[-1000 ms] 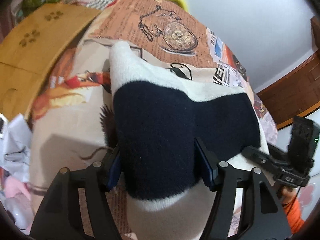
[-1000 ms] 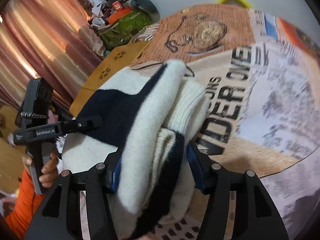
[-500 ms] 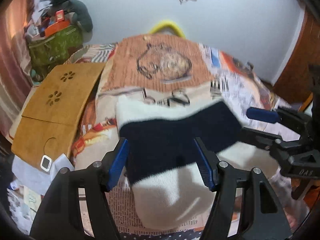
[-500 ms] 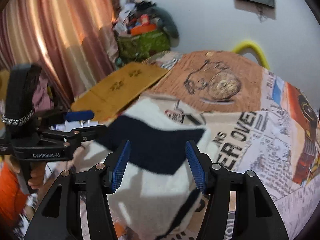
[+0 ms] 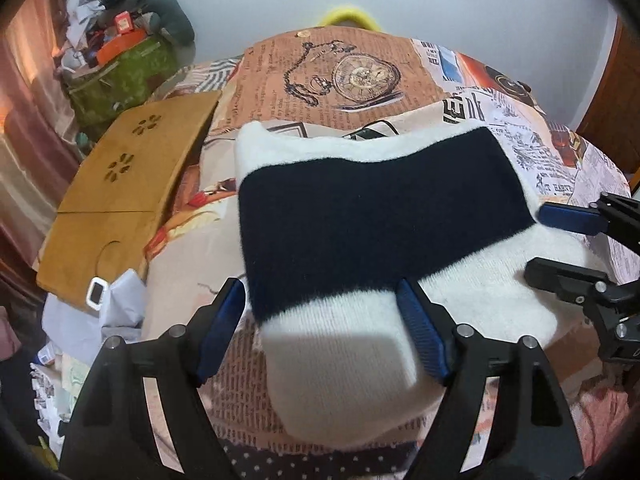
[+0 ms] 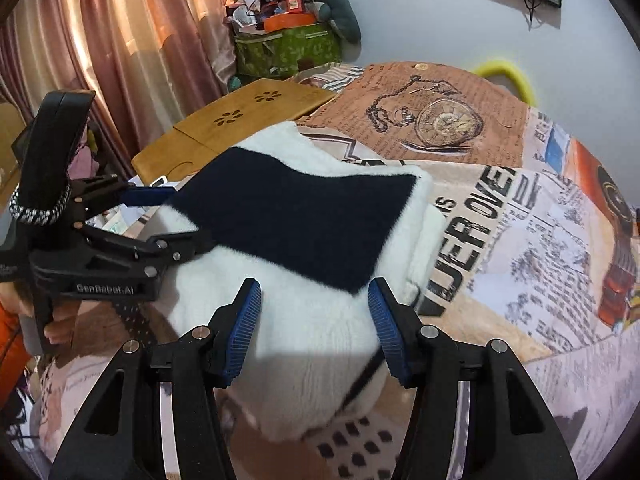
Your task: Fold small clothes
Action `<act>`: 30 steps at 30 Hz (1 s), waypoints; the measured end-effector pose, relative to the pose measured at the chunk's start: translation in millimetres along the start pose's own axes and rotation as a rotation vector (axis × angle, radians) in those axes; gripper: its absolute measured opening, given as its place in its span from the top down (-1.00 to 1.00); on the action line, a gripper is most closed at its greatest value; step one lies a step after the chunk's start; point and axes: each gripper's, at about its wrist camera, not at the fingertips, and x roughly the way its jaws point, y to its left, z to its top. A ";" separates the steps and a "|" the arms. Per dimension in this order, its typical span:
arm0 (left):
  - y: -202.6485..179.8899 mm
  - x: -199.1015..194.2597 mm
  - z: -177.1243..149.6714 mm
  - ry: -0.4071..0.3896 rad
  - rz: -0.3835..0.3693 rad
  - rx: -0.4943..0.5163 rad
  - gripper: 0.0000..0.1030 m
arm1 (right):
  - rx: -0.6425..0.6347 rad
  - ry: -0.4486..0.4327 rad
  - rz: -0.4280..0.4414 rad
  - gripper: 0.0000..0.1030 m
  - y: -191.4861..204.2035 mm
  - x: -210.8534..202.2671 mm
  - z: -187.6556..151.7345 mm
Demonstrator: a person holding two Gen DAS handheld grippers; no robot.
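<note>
A folded white and navy knit garment (image 5: 372, 240) lies on the bed (image 6: 540, 240), on its newspaper-print cover. Your left gripper (image 5: 322, 328) and right gripper (image 6: 314, 320) hover spread, pinching nothing. Brushing the thick bundle may spring its layers apart or drag it.

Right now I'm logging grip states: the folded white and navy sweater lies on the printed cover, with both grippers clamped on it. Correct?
Not quite. The sweater does lie folded on the cover, but neither gripper is clamped on it. The left wrist view shows the left gripper open above it, and the right wrist view shows the right gripper open too.
</note>
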 end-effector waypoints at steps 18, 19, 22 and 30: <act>-10.5 -224.0 -14.2 -0.426 0.008 -0.085 -0.51 | 0.052 -0.386 0.010 -0.01 30.2 -178.8 1.8; -13.2 -238.6 -16.5 -0.459 0.005 -0.084 -0.51 | 0.046 -0.420 0.014 -0.01 36.1 -192.2 1.4; -23.1 -284.1 -26.6 -0.564 -0.013 -0.084 -0.51 | 0.027 -0.517 0.023 -0.01 52.9 -228.7 -3.5; -50.5 -354.3 -65.7 -0.736 0.014 -0.065 -0.52 | 0.021 -0.707 -0.010 -0.16 90.8 -291.0 -33.1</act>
